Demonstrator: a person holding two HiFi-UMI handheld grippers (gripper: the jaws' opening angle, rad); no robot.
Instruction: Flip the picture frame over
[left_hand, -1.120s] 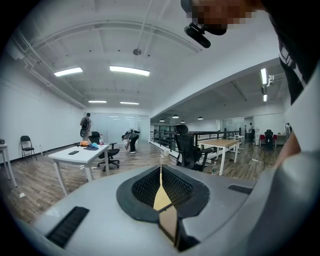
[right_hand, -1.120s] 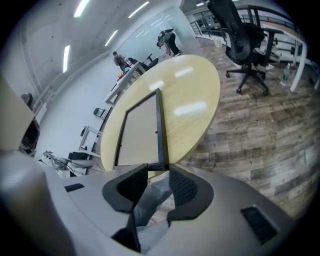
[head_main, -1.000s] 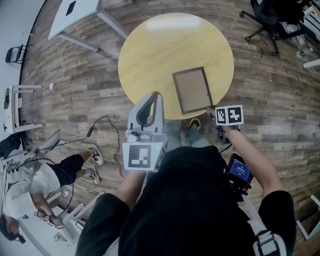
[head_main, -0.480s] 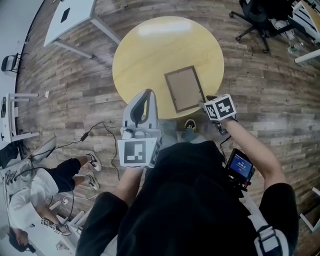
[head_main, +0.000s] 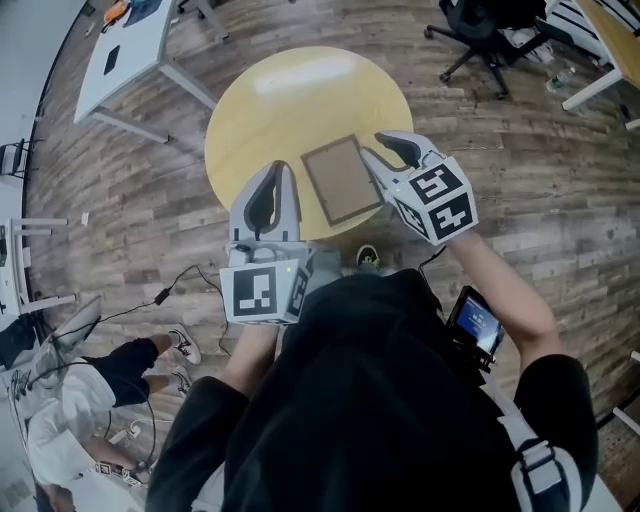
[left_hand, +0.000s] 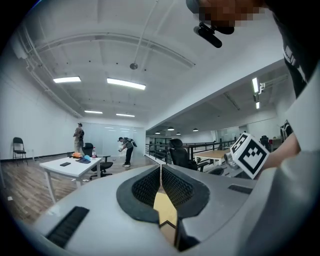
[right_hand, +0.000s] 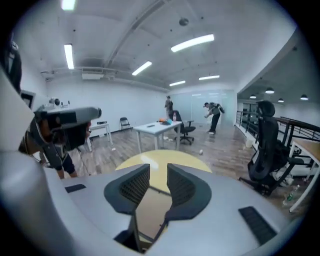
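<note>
A brown-edged picture frame (head_main: 343, 180) lies flat near the front edge of the round yellow table (head_main: 290, 100). My right gripper (head_main: 388, 150) hovers over the frame's right side, tilted down. Its jaws have just been closing and stand open with nothing between them. In the right gripper view the frame (right_hand: 150, 212) shows below the gap of that gripper (right_hand: 157, 172). My left gripper (head_main: 275, 170) is held level at the table's near edge, left of the frame. In the left gripper view its jaws (left_hand: 160, 170) meet at the tips, empty, with the table (left_hand: 165, 212) beneath.
A black office chair (head_main: 480, 30) stands beyond the table at the right, and a white desk (head_main: 130, 50) at the far left. A person sits on the wooden floor at lower left (head_main: 80, 390), with cables (head_main: 170, 290) nearby.
My right gripper has risen from below the table's near edge to above the frame's right side and has rolled. The left gripper has come up a little.
</note>
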